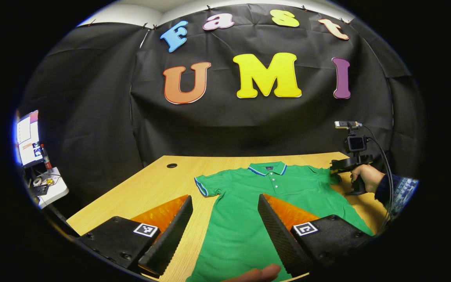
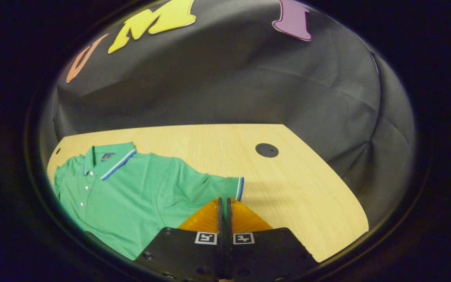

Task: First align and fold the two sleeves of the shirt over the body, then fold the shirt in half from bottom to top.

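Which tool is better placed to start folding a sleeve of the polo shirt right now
Right. The right tool sits shut at the polo shirt's striped sleeve cuff, seemingly pinching it. The left tool hangs open above the body.

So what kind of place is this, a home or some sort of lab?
Most likely a recording booth in a lab, not a home: black cloth hangs as the wall behind a wooden table, a green shirt is laid out flat, and a monitor sits off to the side.
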The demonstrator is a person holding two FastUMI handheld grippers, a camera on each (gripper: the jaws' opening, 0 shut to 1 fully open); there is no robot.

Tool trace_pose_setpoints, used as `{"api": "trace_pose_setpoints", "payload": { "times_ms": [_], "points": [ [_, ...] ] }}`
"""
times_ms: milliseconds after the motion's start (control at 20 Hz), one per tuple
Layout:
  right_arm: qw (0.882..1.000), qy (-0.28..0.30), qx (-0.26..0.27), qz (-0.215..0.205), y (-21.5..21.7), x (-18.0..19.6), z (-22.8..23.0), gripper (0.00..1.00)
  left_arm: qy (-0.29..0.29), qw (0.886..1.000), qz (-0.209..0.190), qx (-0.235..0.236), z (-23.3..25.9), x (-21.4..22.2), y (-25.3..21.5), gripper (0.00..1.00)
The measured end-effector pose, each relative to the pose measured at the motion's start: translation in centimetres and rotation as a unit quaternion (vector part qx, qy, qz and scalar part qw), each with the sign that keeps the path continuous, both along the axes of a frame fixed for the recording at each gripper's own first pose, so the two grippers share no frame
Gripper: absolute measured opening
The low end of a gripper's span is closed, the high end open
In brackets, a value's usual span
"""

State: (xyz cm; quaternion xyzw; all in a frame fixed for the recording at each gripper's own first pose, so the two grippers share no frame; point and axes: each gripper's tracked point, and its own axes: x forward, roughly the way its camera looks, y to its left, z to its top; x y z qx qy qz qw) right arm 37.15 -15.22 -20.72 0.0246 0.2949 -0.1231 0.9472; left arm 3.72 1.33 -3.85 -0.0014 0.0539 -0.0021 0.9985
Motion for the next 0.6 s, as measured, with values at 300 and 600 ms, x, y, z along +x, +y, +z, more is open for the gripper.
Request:
{"api": "trace_pose_setpoints", "payload": {
  "times_ms": [300,600],
  "points": [
    [0.996,-0.050,-0.046,0.049,4.5,-0.1,6.7,0.00,0.009,1.000,0.017,-0.016,-0.2,0.1,1.8,1.00],
    [0.991,-0.066,-0.062,0.094,11.8,0.6,8.2,0.00,-0.004,0.999,0.026,-0.019,0.7,-0.4,2.9,1.00]
  ]
}}
